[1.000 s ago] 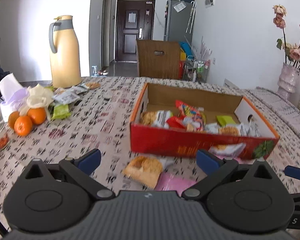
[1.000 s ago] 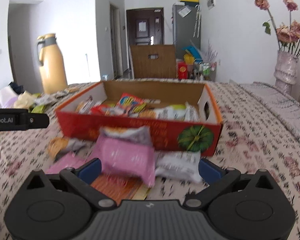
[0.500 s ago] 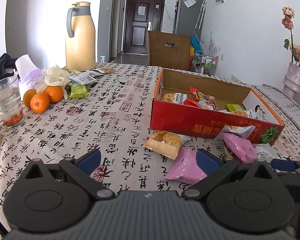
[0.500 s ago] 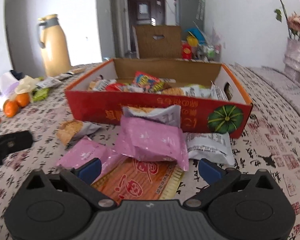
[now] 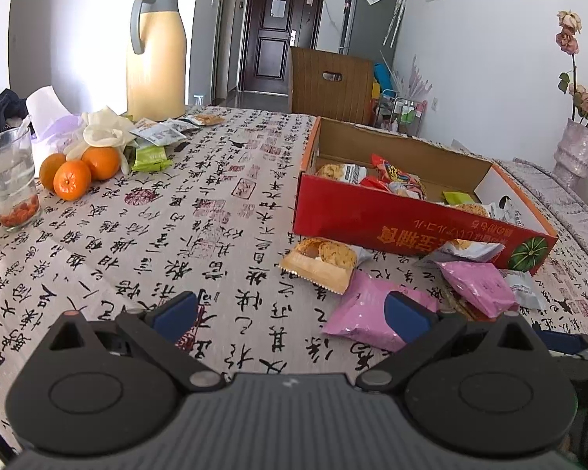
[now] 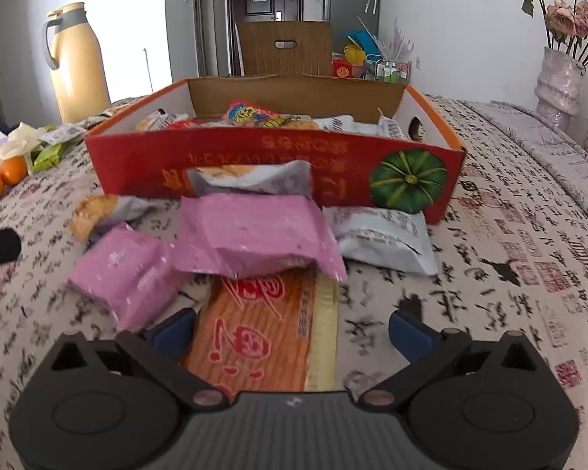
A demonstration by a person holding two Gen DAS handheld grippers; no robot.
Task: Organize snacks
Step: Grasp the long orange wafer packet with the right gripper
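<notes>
Flat orange printed packet (image 6: 268, 325) top end hidden under big pink foil packet (image 6: 254, 237). Grey packet (image 6: 251, 178) lower part covered too. Clear drinking glass (image 5: 8, 184) cut by left edge. Red cardboard box (image 6: 254, 164) lettering blurred.

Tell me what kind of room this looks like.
Most likely a lived-in apartment's dining area: a table under a calligraphy-print cloth holds a thermos jug and oranges, with a fridge and a front door behind.
</notes>
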